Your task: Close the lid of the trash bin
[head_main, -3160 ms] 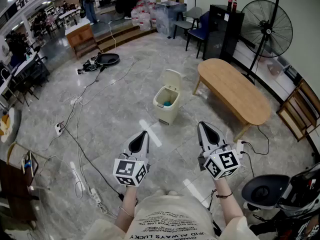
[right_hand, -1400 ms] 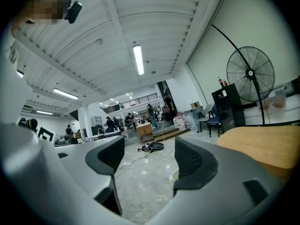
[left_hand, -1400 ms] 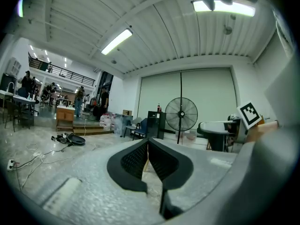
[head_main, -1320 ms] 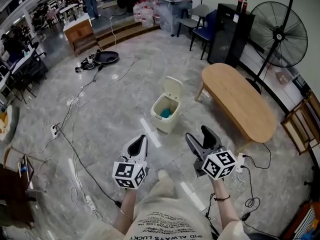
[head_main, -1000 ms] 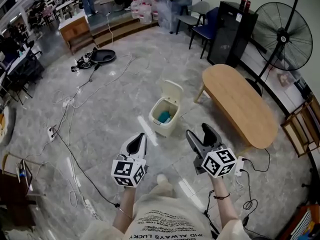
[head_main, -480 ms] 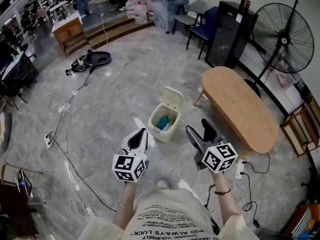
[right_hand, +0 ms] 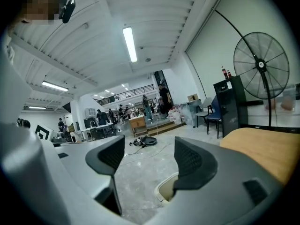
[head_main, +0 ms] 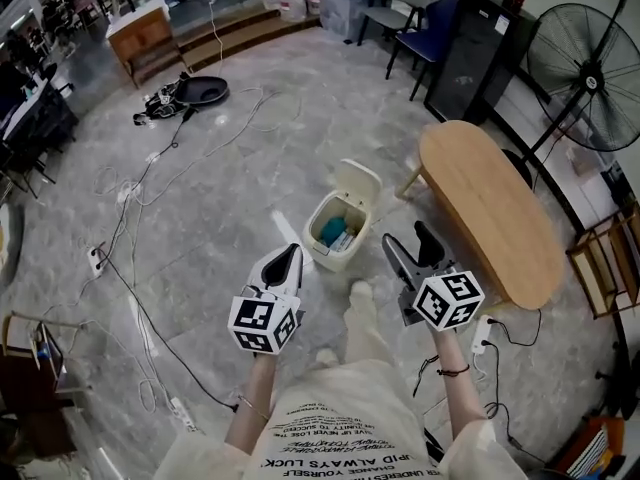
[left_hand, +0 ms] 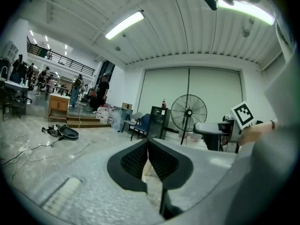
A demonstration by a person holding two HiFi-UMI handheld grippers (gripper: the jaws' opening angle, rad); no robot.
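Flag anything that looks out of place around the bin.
The trash bin stands mid-floor with its lid flipped up, contents showing. Loose cables sprawl across the floor left of it.

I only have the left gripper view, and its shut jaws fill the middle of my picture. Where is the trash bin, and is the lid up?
Observer: In the head view the trash bin stands just ahead, between the left gripper and the right gripper. Its lid is tipped up at the far side.
Operator: Is the right gripper free to use?
Observer: Yes. The right gripper view shows its jaws apart with nothing between them, and the bin's edge is just below them.
Operator: Is anything sticking out that would stop the lid?
Observer: A teal item lies inside, and it looks to sit below the rim.
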